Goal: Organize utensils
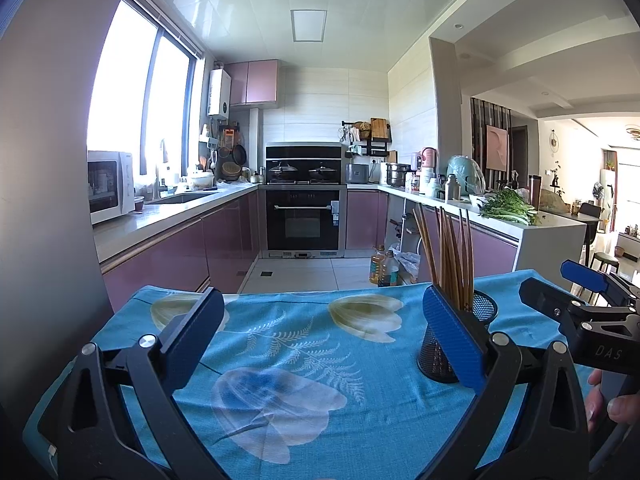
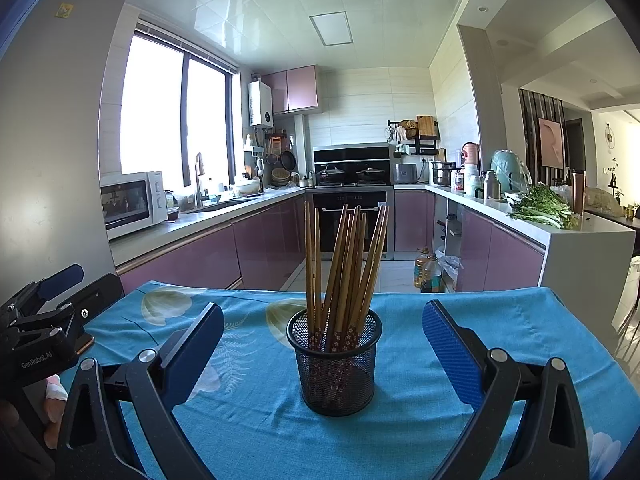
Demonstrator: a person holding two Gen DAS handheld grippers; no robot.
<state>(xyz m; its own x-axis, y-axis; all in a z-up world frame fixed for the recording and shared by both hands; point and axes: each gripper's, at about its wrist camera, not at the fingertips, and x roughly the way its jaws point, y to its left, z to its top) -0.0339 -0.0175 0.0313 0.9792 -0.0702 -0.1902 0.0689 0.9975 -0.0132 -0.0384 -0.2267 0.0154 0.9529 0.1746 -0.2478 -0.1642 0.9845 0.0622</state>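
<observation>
Wooden chopsticks [image 2: 344, 264], black wire-mesh metal holder [image 2: 334, 364], matt printed cloth [image 2: 400, 420], glossy cabinet fronts [image 2: 180, 260].

Light: bright daylight from the window [image 2: 176, 120], blown out white.
Glare: sheen on the ceiling [image 2: 248, 4].
Distortion: strong fisheye bending, dark vignette at corners.
Focus: sharp throughout; colours bluish.

A home kitchen: pink-fronted cabinets [image 2: 264, 240] run along both sides, with a microwave [image 2: 134, 204] by the window [image 2: 176, 116], a built-in oven [image 1: 303, 220] under a hob with lidded pots, leafy greens [image 2: 542, 206] on the worktop [image 2: 592, 232], and a living room beyond.
</observation>
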